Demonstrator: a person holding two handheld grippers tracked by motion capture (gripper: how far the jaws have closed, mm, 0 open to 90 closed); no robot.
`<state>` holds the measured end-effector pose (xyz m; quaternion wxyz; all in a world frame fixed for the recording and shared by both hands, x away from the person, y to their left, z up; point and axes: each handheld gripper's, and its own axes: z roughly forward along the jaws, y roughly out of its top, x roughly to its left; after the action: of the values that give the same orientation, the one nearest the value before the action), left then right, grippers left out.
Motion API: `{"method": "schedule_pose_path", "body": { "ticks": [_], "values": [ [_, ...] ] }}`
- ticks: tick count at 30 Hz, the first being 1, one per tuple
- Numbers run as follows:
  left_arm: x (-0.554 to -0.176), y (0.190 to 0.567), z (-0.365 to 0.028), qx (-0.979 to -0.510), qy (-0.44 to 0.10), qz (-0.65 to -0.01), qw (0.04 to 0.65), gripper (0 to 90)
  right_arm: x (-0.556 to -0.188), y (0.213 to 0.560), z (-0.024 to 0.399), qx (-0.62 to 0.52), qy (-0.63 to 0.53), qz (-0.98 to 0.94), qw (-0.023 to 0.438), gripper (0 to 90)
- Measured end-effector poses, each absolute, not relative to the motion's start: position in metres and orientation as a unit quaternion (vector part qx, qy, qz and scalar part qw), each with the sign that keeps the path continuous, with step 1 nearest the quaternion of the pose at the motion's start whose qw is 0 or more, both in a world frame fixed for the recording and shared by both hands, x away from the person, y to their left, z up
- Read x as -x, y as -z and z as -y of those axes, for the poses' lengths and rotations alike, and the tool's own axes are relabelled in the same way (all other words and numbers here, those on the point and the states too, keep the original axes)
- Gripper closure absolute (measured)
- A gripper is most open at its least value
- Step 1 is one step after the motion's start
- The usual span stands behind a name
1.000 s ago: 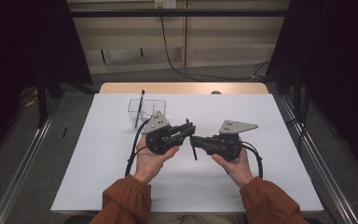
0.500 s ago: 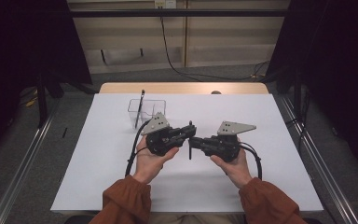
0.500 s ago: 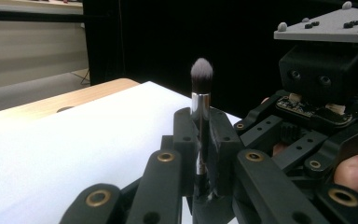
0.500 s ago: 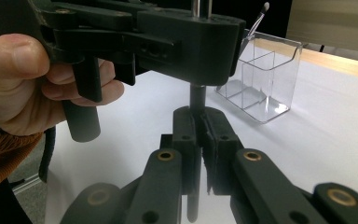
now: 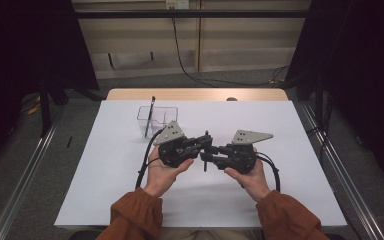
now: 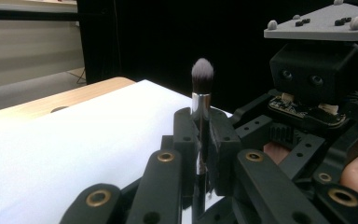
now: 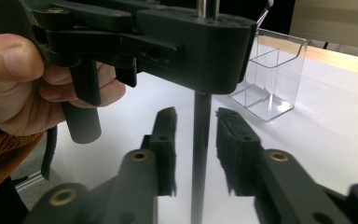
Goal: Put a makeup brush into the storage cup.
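A makeup brush (image 6: 202, 74) with a grey tuft, a silver ferrule and a black handle stands upright, and my left gripper (image 6: 200, 140) is shut on it just below the ferrule. In the high view the brush (image 5: 206, 150) hangs between both grippers over the table's middle. My right gripper (image 7: 196, 115) faces the left gripper (image 7: 196, 42) from below it. The black handle (image 7: 201, 140) runs down between the right pads with a gap on each side. These jaws have just been opening. The right gripper (image 5: 209, 158) sits close against the left gripper (image 5: 205, 143).
A clear two-compartment container (image 5: 164, 116) stands at the back left of the white table cover (image 5: 280, 125), with a thin dark stick (image 5: 150, 116) leaning in it. The container (image 7: 270, 79) lies just beyond the grippers. A wooden table edge (image 5: 195, 94) runs along the far side.
Both hands have kept their place over the middle of the table. The brush has gone from slightly tilted to nearly upright between the two grippers.
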<state>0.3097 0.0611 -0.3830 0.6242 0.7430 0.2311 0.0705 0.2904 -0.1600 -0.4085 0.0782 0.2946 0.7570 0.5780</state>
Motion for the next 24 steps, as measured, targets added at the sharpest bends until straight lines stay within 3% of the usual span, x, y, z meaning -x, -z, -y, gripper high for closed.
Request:
{"method": "schedule_pose_path", "body": {
  "ticks": [11,24],
  "values": [
    [-0.3112,0.3810,-0.0642,-0.740,-0.074,-0.233,0.627,84.0,-0.2917,0.4088,0.1605,-0.310,-0.574,-0.753,0.087,26.3],
    [-0.3138,0.3781,-0.0707,-0.735,-0.084,-0.246,0.627,83.9,-0.2906,0.4077,0.1658,-0.293,-0.583,-0.753,0.085,5.3]
  ]
}}
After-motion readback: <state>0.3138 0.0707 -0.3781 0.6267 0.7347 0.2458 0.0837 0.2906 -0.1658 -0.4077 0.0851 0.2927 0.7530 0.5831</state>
